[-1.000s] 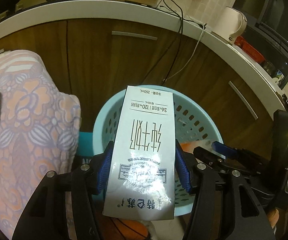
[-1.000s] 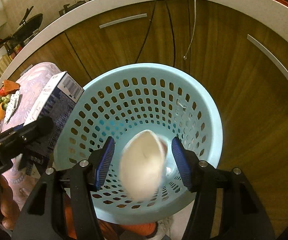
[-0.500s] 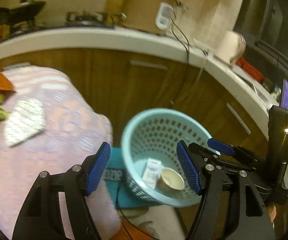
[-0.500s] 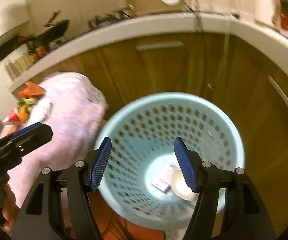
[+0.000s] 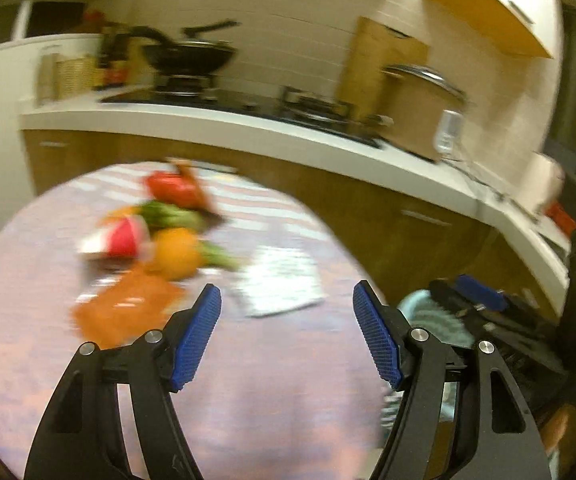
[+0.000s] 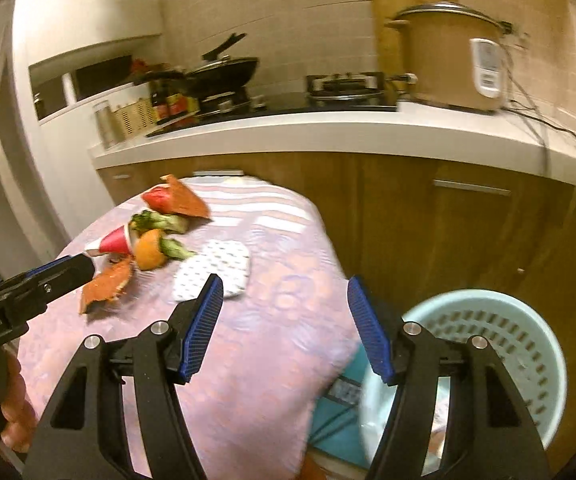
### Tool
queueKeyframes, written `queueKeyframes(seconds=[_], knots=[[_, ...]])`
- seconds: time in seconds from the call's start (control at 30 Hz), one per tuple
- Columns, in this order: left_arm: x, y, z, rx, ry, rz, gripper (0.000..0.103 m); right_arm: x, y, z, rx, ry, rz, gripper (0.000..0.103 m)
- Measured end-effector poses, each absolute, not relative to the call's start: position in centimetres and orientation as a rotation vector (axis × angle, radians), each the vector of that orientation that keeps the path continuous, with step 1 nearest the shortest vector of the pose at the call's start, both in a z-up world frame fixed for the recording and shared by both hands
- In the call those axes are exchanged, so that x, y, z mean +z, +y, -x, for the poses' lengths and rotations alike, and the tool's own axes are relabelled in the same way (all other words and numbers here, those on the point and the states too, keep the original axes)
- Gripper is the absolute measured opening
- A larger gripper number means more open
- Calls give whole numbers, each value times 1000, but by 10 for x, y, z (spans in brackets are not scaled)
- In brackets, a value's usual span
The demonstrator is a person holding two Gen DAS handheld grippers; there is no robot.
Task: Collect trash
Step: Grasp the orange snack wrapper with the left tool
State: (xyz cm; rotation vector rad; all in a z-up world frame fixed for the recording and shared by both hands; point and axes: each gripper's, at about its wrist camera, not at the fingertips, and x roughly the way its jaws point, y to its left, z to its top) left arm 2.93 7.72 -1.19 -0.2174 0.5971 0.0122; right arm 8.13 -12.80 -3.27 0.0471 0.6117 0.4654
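Bare tablecloth (image 6: pixel 271 320) lies open right ahead of both my claws — nothing stands on it there. Farther in, the spotted white packet (image 6: pixel 213 272) sits nearest, then the heap of scraps (image 6: pixel 147 236) behind it. The blue basket (image 6: pixel 528 320) crowds the table's right edge — the wooden cabinets (image 6: pixel 428 220) wall off the far side.

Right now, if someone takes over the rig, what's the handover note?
Left hand-held gripper: open, empty, over the table with the pink patterned tablecloth.
Right hand-held gripper: open, empty, between table edge and the light-blue perforated plastic basket on the floor.
Done: can't confirm from these views; the basket's inside is mostly hidden.
Left: on the table, a white dotted flat packet, orange crumpled wrappers, a red-and-white cone-shaped cup, an orange round piece, green scraps, and a red piece.
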Motion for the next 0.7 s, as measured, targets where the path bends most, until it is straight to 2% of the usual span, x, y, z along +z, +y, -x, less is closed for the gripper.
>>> queueKeyframes(seconds=[0.27, 0.53, 0.7], knots=[[-44, 144, -29, 121, 702, 157, 73, -53, -62, -108, 525, 655, -34, 61], [-80, 147, -64, 88, 838, 52, 78, -85, -34, -135, 513, 729, -10, 61], [-87, 158, -73, 139, 864, 20, 81, -95, -32, -145, 535, 783, -22, 61]])
